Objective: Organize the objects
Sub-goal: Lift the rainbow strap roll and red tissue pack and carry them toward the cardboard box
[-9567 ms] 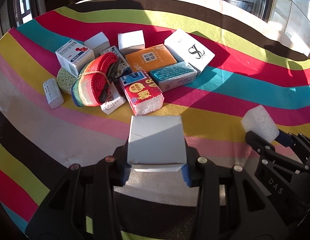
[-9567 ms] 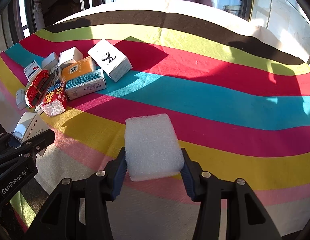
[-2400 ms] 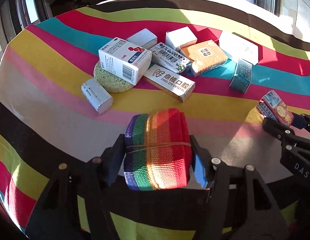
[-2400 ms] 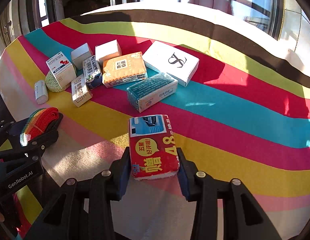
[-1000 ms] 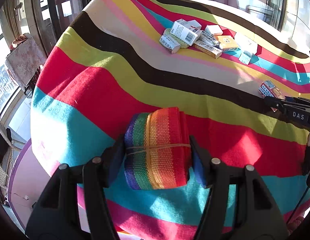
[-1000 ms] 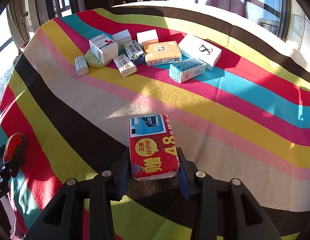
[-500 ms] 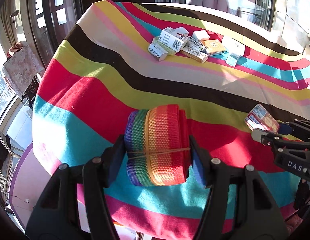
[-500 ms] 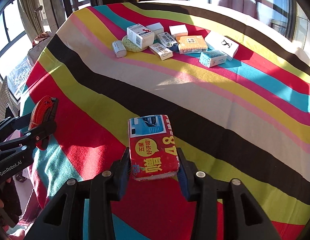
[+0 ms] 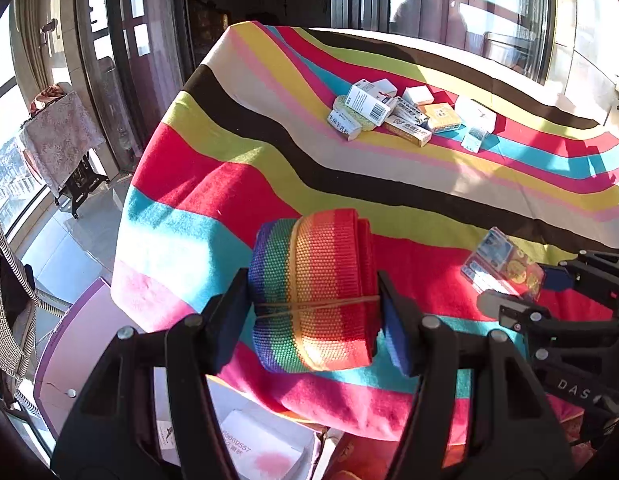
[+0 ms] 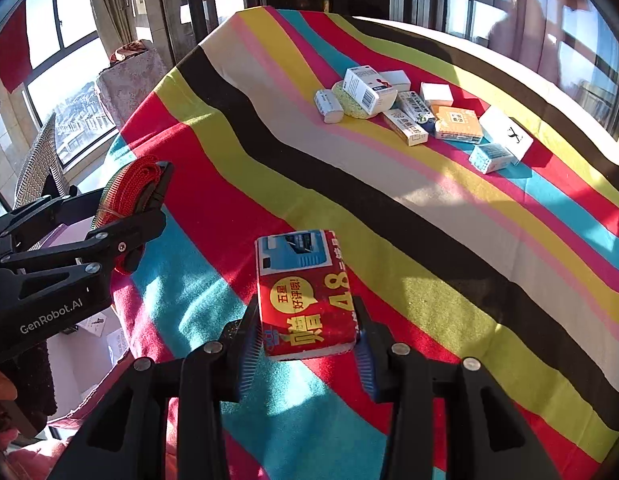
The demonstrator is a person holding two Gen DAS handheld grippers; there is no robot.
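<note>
Right now both claws are loaded and hang over the near edge of the counter [image 10: 449,208], which is draped in a striped cloth. The left claw [image 9: 315,312] is clamped on a rainbow webbing roll [image 9: 313,292] bound with a rubber band, at centre frame in the left view. The right claw [image 10: 305,328] is clamped on a red-and-blue packet [image 10: 305,292], at lower centre of the right view.

At the bottom of the left view, below the cloth edge, something like an open box [image 9: 245,440] with white items inside shows; I judge that to be the drop spot, though I cannot confirm it. To do this step well, carry each item clear of the cloth edge, lower it until it rests on something, then part the fingers one claw at a time. The roll is soft and may spring or roll when freed; the packet is flat and should lie still.

Counted: one roll, one packet, and a cluster [image 10: 421,116] at upper right holding about nine small boxes or packs plus one round yellow-green sponge [image 10: 351,104].
</note>
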